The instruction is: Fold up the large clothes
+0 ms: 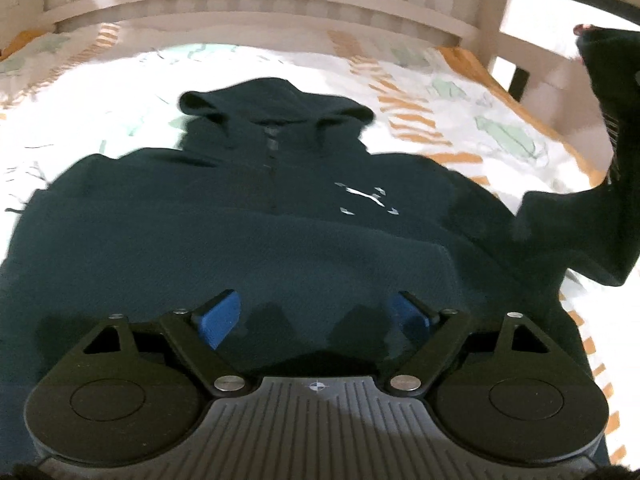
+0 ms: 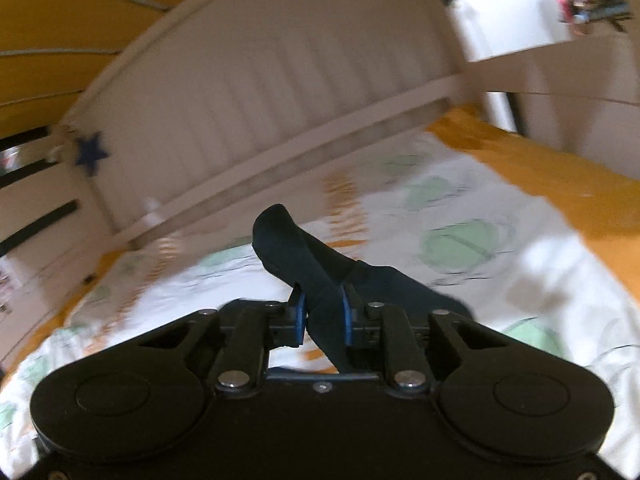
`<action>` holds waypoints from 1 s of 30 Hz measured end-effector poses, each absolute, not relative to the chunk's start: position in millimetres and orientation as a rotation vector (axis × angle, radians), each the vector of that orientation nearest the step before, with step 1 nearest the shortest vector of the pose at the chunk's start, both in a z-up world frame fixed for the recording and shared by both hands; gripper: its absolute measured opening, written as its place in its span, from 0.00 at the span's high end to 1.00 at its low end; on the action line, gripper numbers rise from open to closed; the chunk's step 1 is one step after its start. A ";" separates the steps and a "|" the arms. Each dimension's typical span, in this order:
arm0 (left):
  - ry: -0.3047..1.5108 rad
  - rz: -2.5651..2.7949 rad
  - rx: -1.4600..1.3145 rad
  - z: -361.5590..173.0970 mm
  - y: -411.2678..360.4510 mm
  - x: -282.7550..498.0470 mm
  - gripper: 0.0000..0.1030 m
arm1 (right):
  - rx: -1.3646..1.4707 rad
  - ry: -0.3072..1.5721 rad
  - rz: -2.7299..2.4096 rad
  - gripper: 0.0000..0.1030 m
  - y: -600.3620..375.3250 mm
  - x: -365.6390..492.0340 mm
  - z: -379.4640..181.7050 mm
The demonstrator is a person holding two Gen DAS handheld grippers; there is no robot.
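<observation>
Hoodie [image 1: 248,216], dark navy, lies front-up and spread flat on the bed [image 1: 440,92], its hood [image 1: 276,100] toward the white headboard [image 1: 256,12] and a small white logo [image 1: 364,196] on the chest. The bedsheet [image 2: 460,216] is white with green and orange prints and an orange edge.

The left gripper [image 1: 316,320] hovers low over the hem end of the hoodie with its blue-padded fingers [image 1: 222,316] spread wide and nothing between them.

The right gripper [image 2: 322,312] has its fingers [image 2: 347,318] drawn close together on the sleeve [image 2: 304,256], which is pinched between the blue pads, its cuff end sticking out past the fingertips above the sheet. In the left wrist view this sleeve [image 1: 608,152] rises off the bed at the hoodie's right side, well up toward the frame's edge.

A blue star [image 2: 91,153] sits at the headboard's end. Both views are blurred.
</observation>
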State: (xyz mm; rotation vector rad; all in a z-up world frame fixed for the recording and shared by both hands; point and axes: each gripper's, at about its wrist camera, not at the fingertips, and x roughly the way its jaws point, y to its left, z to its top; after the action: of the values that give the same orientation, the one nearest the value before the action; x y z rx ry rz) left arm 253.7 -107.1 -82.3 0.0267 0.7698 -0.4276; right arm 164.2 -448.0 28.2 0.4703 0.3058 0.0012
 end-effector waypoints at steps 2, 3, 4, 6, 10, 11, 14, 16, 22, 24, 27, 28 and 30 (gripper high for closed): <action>0.764 -0.420 -0.006 -76.0 -88.5 252.6 0.19 | 0.457 0.315 0.068 0.74 -420.1 170.0 33.2; 0.763 -0.414 -0.023 -72.9 -79.2 252.8 0.19 | 0.445 0.323 0.100 0.74 -403.8 173.9 34.5; 0.763 -0.409 -0.043 -69.7 -69.4 253.1 0.19 | 0.426 0.330 0.131 0.74 -386.7 178.4 34.8; 0.767 -0.409 -0.103 -64.4 -46.8 254.0 0.19 | 0.382 0.349 0.191 0.74 -353.3 188.7 31.3; 0.775 -0.406 -0.249 -57.6 -4.0 257.3 0.19 | 0.335 0.416 0.290 0.74 -294.6 207.0 7.8; 0.774 -0.401 -0.285 -56.9 7.0 258.0 0.19 | 0.321 0.434 0.303 0.74 -282.7 210.1 1.5; 0.778 -0.375 -0.335 -58.0 28.7 260.9 0.19 | 0.264 0.507 0.333 0.74 -247.6 216.5 -29.2; 0.788 -0.361 -0.345 -60.9 37.1 261.1 0.19 | 0.216 0.566 0.346 0.74 -225.8 217.5 -50.2; 0.843 -0.367 -0.404 -77.1 46.7 263.6 0.19 | 0.059 0.735 0.371 0.59 -184.0 200.0 -96.3; 0.872 -0.388 -0.409 -83.2 39.1 265.3 0.19 | 0.029 0.742 0.394 0.48 -180.3 191.2 -99.9; 0.904 -0.436 -0.398 -91.0 23.6 265.5 0.19 | 0.019 0.730 0.429 0.30 -180.6 178.9 -97.3; 0.909 -0.450 -0.392 -93.0 20.0 263.9 0.19 | 0.015 0.727 0.436 0.26 -179.8 175.7 -96.4; 0.920 -0.477 -0.372 -96.1 7.8 261.9 0.19 | -0.010 0.720 0.439 0.26 -178.7 169.9 -96.5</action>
State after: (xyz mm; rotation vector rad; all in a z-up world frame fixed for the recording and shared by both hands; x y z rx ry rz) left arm 261.9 7.8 -96.1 -0.3720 0.9201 -0.4768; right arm 169.9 -178.7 -96.4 -0.0097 0.7197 0.4393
